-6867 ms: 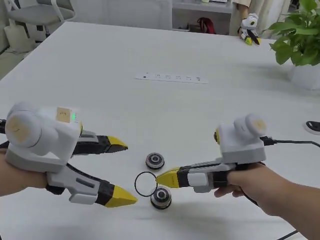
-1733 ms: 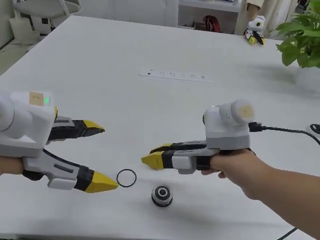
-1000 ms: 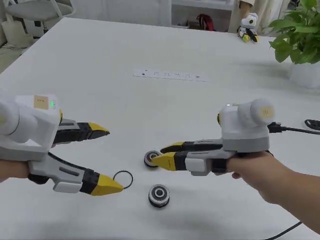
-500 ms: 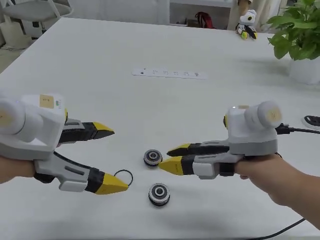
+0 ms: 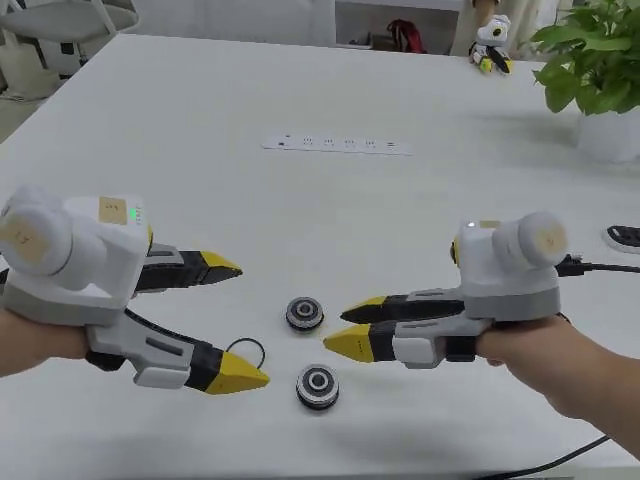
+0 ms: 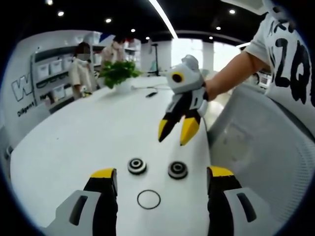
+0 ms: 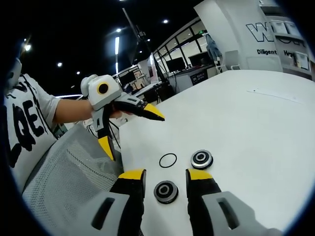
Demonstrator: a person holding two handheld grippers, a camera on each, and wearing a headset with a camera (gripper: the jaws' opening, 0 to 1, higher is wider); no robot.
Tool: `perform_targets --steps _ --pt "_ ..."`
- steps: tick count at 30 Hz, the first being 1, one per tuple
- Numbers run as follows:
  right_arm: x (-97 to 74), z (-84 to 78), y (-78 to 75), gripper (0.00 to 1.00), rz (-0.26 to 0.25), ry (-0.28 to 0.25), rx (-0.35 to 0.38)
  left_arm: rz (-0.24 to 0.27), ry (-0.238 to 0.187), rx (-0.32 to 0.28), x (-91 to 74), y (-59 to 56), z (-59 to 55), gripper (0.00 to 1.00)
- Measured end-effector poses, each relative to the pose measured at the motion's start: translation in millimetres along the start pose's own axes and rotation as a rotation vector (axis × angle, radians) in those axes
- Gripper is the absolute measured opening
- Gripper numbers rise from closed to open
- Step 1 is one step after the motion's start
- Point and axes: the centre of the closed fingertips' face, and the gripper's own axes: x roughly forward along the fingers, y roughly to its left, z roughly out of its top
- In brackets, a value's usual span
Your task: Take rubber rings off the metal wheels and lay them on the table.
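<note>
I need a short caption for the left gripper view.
Open left gripper near a loose rubber ring, two metal wheels beyond.

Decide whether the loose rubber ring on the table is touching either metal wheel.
Apart. The left gripper view shows bare table between the rubber ring and one metal wheel, and likewise the other wheel.
</note>
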Motion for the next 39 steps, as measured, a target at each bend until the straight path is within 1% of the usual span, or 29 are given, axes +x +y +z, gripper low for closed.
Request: perform_targets --steps 5,9,22,30,37,39 --pt "0.5 -7.0 -1.4 0.3 -0.004 0.015 -0.012 -0.012 0.005 0.002 4.0 -2.4 -0.1 0.74" --pt "1.5 -14.2 -3.5 0.31 -0.006 0.035 -0.036 -0.024 0.007 0.005 7.8 -4.7 -0.3 0.73" --pt "1.2 -31.3 -9.0 0.31 -0.006 0.078 -0.092 -0.052 0.036 0.008 18.5 -10.4 -9.1 0.71" --pt "3.4 -40.3 -7.7 0.33 0.009 0.11 -0.162 -0.067 0.044 0.01 24.6 -12.5 -10.9 0.68" --pt "5.8 -48.1 -6.6 0.33 0.021 0.134 -0.201 -0.086 0.051 0.014 30.0 -15.8 -11.7 0.65" --pt "6.2 -49.8 -7.0 0.33 0.022 0.139 -0.203 -0.089 0.058 0.014 31.8 -15.9 -13.6 0.65"
